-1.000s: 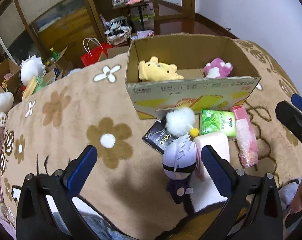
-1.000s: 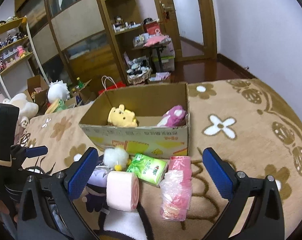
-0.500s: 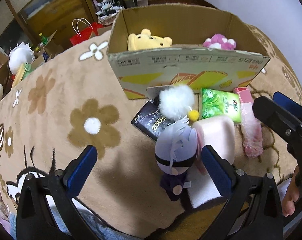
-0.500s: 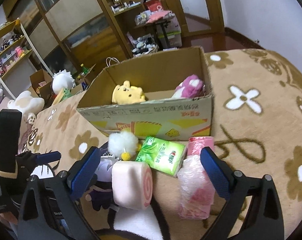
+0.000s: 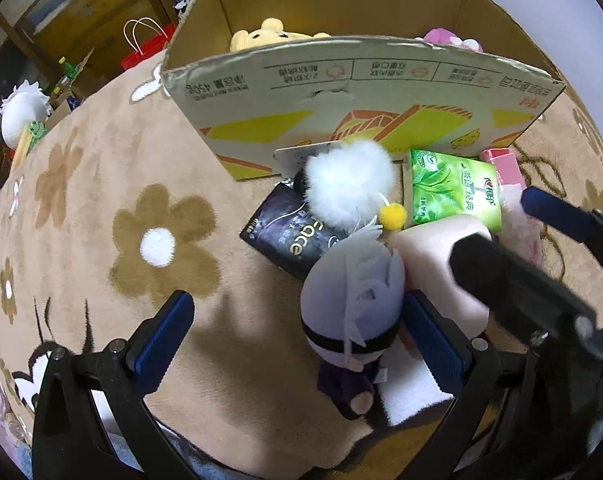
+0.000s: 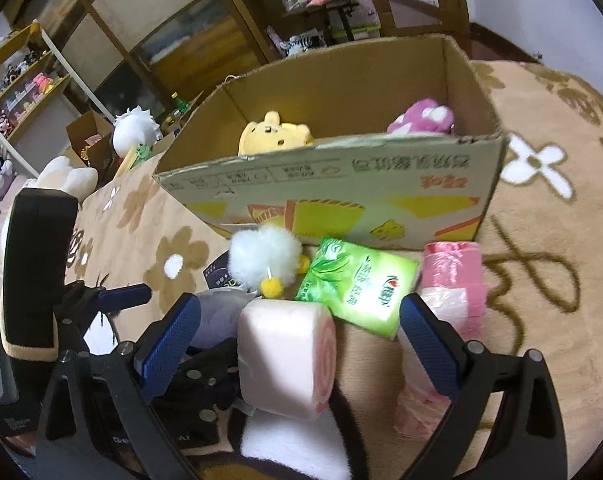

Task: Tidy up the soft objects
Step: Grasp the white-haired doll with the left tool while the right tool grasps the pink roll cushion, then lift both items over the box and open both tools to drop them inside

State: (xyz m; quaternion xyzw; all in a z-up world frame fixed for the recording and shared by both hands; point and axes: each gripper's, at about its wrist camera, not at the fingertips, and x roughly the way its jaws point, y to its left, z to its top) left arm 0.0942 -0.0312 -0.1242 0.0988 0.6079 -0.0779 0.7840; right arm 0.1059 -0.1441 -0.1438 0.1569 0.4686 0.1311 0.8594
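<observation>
A cardboard box [image 5: 357, 92] [image 6: 341, 196] holds a yellow plush [image 5: 273, 36] [image 6: 275, 138] and a pink plush [image 5: 453, 40] [image 6: 421, 118]. In front of it lie a white pompom [image 5: 347, 188] [image 6: 263, 260], a grey-haired doll [image 5: 353, 308], a pink roll plush [image 6: 287, 356] [image 5: 441, 256], a green tissue pack [image 5: 453, 188] [image 6: 357, 284] and a pink bag [image 6: 449, 284]. My left gripper [image 5: 297, 344] is open, its jaws either side of the doll. My right gripper [image 6: 297, 344] is open, its jaws either side of the pink roll.
A black packet [image 5: 289, 236] lies under the pompom. The brown flower carpet [image 5: 101, 200] covers the surface. Shelves [image 6: 29, 72], plush toys [image 6: 135, 130] and a red bag [image 5: 145, 46] stand behind at the left.
Both grippers have moved forward and down toward the pile. The doll now sits between my left jaws, the pink roll between my right jaws. Both stay open.
</observation>
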